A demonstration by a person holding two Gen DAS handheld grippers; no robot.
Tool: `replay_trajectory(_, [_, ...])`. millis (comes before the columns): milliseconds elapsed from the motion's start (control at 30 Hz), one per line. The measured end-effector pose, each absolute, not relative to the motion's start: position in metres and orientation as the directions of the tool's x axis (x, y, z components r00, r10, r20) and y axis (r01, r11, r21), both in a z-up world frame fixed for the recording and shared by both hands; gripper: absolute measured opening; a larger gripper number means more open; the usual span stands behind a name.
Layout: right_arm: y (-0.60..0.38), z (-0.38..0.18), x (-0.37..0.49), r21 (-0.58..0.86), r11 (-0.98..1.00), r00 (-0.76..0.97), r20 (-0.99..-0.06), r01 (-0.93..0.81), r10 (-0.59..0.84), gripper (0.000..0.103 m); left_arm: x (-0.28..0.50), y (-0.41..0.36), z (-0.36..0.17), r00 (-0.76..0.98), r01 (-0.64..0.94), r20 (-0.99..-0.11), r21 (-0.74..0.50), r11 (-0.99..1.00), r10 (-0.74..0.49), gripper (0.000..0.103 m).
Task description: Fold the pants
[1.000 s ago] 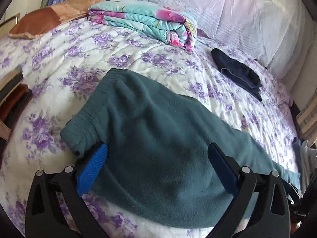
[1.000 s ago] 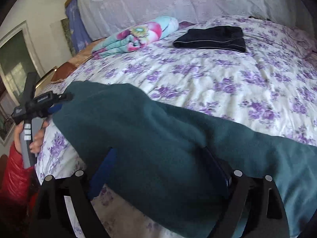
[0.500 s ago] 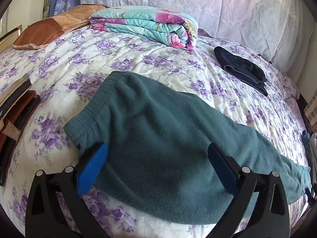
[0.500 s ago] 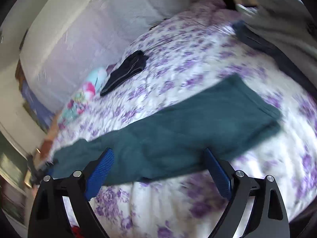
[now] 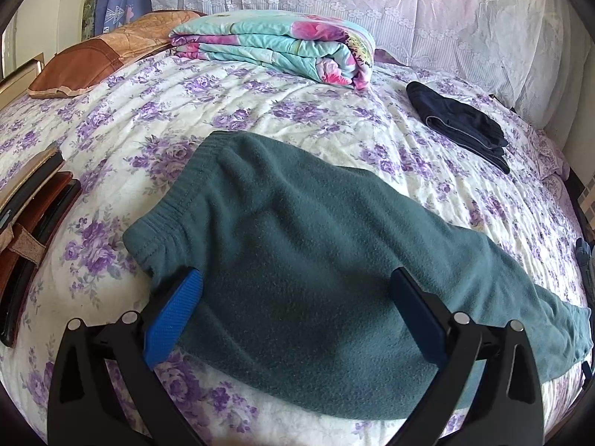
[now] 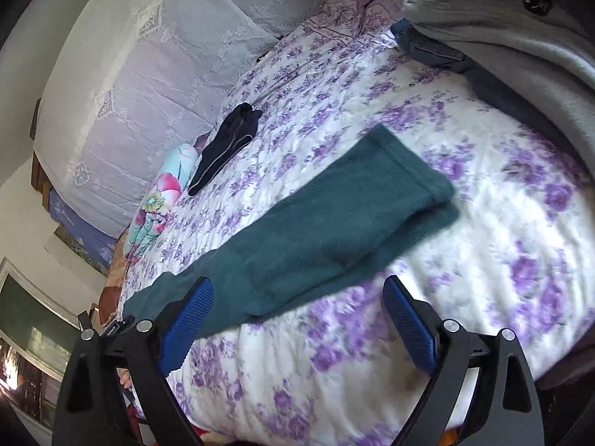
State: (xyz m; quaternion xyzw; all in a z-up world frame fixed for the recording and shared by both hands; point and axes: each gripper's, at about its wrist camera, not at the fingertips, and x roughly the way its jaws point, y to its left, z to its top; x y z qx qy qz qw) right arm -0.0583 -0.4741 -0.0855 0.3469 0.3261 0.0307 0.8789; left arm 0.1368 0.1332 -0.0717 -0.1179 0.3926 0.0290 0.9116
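Teal fleece pants (image 5: 297,245) lie flat on the floral bedspread (image 5: 260,104), folded lengthwise, waistband at the left and legs trailing to the right. My left gripper (image 5: 297,308) hovers open over the seat of the pants, blue pads on either side, holding nothing. In the right wrist view the pants (image 6: 334,215) stretch diagonally, leg cuffs at the upper right. My right gripper (image 6: 297,316) is open above the bed's near edge, just below the legs, with nothing between its fingers.
A folded floral quilt (image 5: 275,44) and a brown pillow (image 5: 93,59) sit at the head of the bed. Folded dark pants (image 5: 461,126) lie at the back right. Books (image 5: 26,204) rest at the left edge. Grey and blue clothes (image 6: 502,37) are piled by the foot.
My right gripper let go of the pants, swung away and pulled back; the legs now lie flat. The left gripper backed off slightly and stays open.
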Motion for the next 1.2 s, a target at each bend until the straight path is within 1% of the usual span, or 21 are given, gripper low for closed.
replay_trajectory(133, [-0.488, -0.092, -0.076, 0.641, 0.735, 0.776, -0.571, 0.219, 0.267, 0.094, 0.137, 0.134, -0.072, 0.693, -0.143, -0.719, -0.202, 0.969, -0.047, 0.098])
replay_trajectory(200, [-0.494, -0.099, -0.077, 0.678, 0.703, 0.782, -0.55, 0.214, 0.292, 0.095, 0.137, 0.134, -0.072, 0.694, -0.143, -0.718, -0.205, 0.968, -0.049, 0.098])
replay_trajectory(267, [-0.499, -0.106, -0.076, 0.723, 0.659, 0.8, -0.514, 0.21, 0.309, 0.098, 0.136, 0.136, -0.071, 0.696, -0.142, -0.715, -0.212, 0.967, -0.055, 0.098])
replay_trajectory(367, [-0.502, -0.109, -0.076, 0.744, 0.637, 0.823, -0.48, 0.199, 0.303, 0.099, 0.135, 0.138, -0.071, 0.702, -0.14, -0.709, -0.231, 0.963, -0.068, 0.098])
replay_trajectory(633, [-0.51, -0.112, -0.08, 0.8, 0.569, 0.858, -0.416, 0.189, 0.3, 0.1, 0.134, 0.14, -0.071, 0.704, -0.139, -0.706, -0.244, 0.96, -0.077, 0.098])
replay_trajectory(733, [-0.517, -0.112, -0.083, 0.842, 0.509, 0.89, -0.359, 0.179, 0.281, 0.1, 0.135, 0.14, -0.071, 0.704, -0.138, -0.706, -0.251, 0.958, -0.083, 0.098])
replay_trajectory(800, [-0.521, -0.11, -0.081, 0.849, 0.501, 0.9, -0.338, 0.166, 0.275, 0.099, 0.135, 0.14, -0.071, 0.704, -0.138, -0.706, -0.252, 0.958, -0.084, 0.098])
replay_trajectory(867, [-0.523, -0.106, -0.076, 0.837, 0.526, 0.908, -0.329, 0.154, 0.259, 0.094, 0.135, 0.14, -0.071, 0.704, -0.139, -0.706, -0.25, 0.958, -0.082, 0.098])
replay_trajectory(933, [-0.526, -0.107, -0.067, 0.804, 0.566, 0.902, -0.365, 0.18, 0.23, 0.076, 0.135, 0.141, -0.071, 0.704, -0.139, -0.706, -0.251, 0.958, -0.083, 0.098])
replay_trajectory(967, [-0.527, -0.111, -0.064, 0.801, 0.565, 0.899, -0.378, 0.198, 0.221, 0.071, 0.135, 0.141, -0.071, 0.704, -0.139, -0.706, -0.251, 0.958, -0.083, 0.098])
replay_trajectory(1000, [-0.529, -0.114, -0.06, 0.795, 0.568, 0.896, -0.391, 0.213, 0.211, 0.061, 0.134, 0.141, -0.071, 0.704, -0.139, -0.705, -0.252, 0.958, -0.084, 0.098])
replay_trajectory(1067, [-0.531, -0.117, -0.055, 0.784, 0.575, 0.891, -0.41, 0.235, 0.195, 0.05, 0.135, 0.141, -0.071, 0.705, -0.138, -0.704, -0.257, 0.957, -0.087, 0.098])
replay_trajectory(1133, [-0.534, -0.119, -0.052, 0.782, 0.574, 0.887, -0.419, 0.244, 0.192, 0.042, 0.135, 0.142, -0.071, 0.706, -0.138, -0.702, -0.262, 0.955, -0.091, 0.098])
replay_trajectory(1200, [-0.536, -0.121, -0.051, 0.784, 0.567, 0.886, -0.423, 0.254, 0.188, 0.038, 0.134, 0.143, -0.071, 0.709, -0.137, -0.699, -0.268, 0.954, -0.094, 0.098])
